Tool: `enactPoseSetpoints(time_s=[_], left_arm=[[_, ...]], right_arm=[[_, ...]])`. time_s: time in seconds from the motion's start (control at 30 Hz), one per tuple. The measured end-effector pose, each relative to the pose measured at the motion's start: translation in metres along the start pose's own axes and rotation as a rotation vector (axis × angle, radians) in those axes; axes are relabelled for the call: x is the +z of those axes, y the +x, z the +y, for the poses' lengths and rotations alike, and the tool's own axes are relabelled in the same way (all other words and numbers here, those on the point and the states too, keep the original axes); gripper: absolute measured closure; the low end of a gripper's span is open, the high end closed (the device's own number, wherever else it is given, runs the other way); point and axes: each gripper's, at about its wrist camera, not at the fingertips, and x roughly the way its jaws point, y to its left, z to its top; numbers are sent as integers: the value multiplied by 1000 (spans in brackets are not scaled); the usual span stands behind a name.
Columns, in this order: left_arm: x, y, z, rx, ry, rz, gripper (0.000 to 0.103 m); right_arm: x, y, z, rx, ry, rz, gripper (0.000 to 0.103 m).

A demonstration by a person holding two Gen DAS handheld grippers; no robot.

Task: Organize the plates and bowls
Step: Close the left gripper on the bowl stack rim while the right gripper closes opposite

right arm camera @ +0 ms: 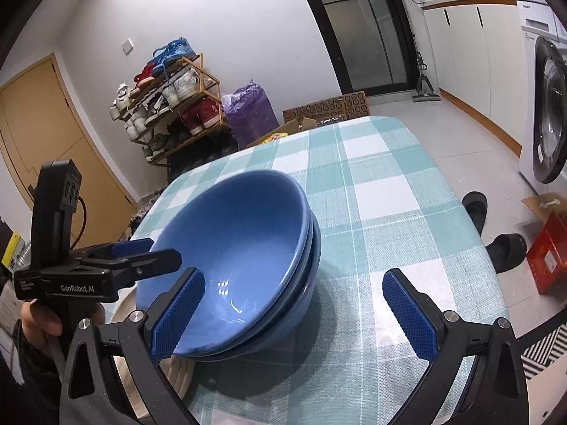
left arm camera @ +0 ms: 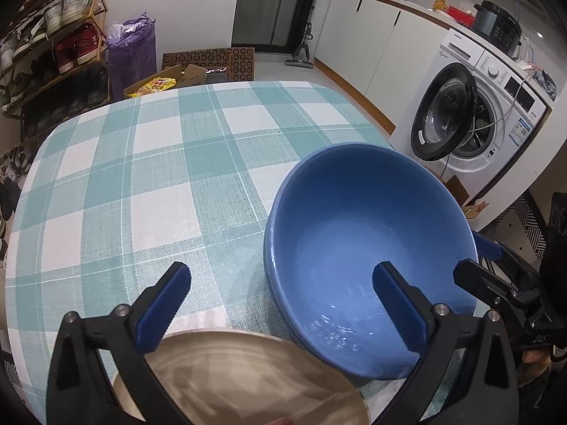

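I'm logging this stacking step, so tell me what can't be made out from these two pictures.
- Beige plates: left wrist view, cut off by the bottom edge and left gripper frame; the count is unclear.
- Blue bowls: right wrist view shows stacked rims; the exact number is uncertain, and the near side hides the base.
- Tablecloth near edge: both views, hidden behind the dishes and the right gripper.

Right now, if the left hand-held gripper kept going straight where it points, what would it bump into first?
Probably the checked tablecloth. The left hand-held gripper is open and tilted down at the cloth, with the blue bowl just beside its right finger. Depth is unclear, so that finger might clip the bowl's rim.
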Motion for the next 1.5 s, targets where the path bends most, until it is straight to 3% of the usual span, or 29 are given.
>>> enactPoseSetpoints(time_s=[0.43,0.73,0.77,0.8,0.93,1.13,1.3,1.5], left_arm=[[0,10,-1,-26,19,17,3],[-1,14,-5,-55,29,19,16],[-1,14,-5,-58,30,17,19],[-1,15,-6,-65,32,21,28],[-1,19,-8,-67,36,39,35],[-3,21,-10,-88,34,49,53],[-6,20,-15,-80,59,53,55],[-8,18,-16,-56,65,47,61]], right_arm=[[-7,13,-5,-4,28,63,1],[-9,23,-14,46,83,94,1],[-9,24,-14,55,89,96,1],[-10,25,-14,60,92,99,1],[-10,28,-11,76,79,107,3],[-11,28,-7,108,73,110,13],[-11,26,-4,146,76,101,30],[-10,23,2,133,52,94,39]])
